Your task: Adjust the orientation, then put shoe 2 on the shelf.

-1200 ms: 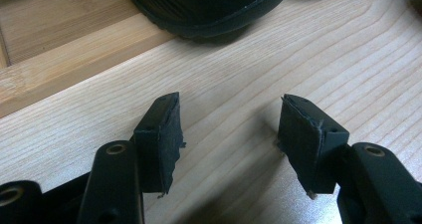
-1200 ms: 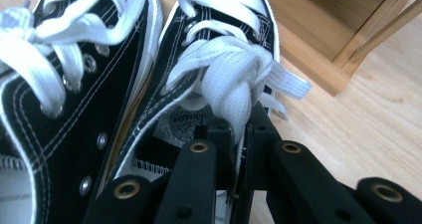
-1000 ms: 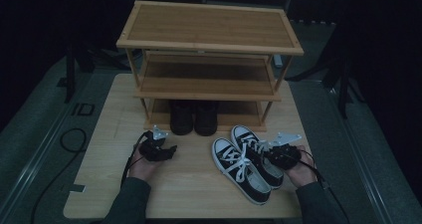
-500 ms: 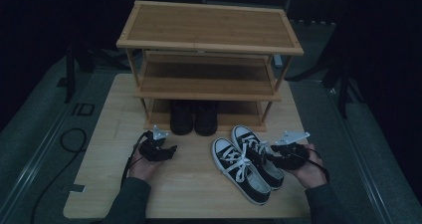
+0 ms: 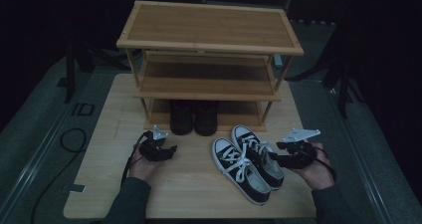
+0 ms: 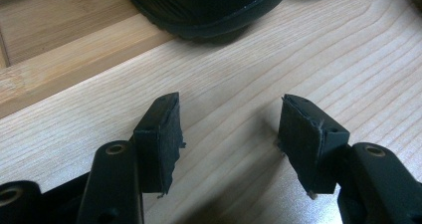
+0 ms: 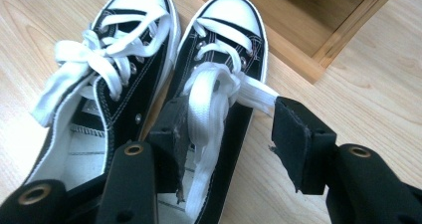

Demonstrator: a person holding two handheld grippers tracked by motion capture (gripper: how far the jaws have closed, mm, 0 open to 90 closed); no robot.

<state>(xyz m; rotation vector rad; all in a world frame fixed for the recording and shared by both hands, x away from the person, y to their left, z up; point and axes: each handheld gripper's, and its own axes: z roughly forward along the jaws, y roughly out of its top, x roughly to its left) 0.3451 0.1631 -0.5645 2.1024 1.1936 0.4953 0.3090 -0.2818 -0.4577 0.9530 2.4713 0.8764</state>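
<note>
Right gripper view: right tool (image 7: 226,134), just opening, lace loose between jaws; lace (image 7: 209,114) is cleared before the sneaker (image 7: 219,59) at 12 o'clock is regripped.

A dark recording studio: a lit wooden table (image 5: 189,189) with a shoe rack (image 5: 209,50), black stands (image 5: 343,84) at frame right.

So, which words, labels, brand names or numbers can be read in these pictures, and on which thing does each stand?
"ID": pale marking on the grey floor, left of the table.
Sneakers: no readable brand or label.
Shoe rack: no text.
</note>
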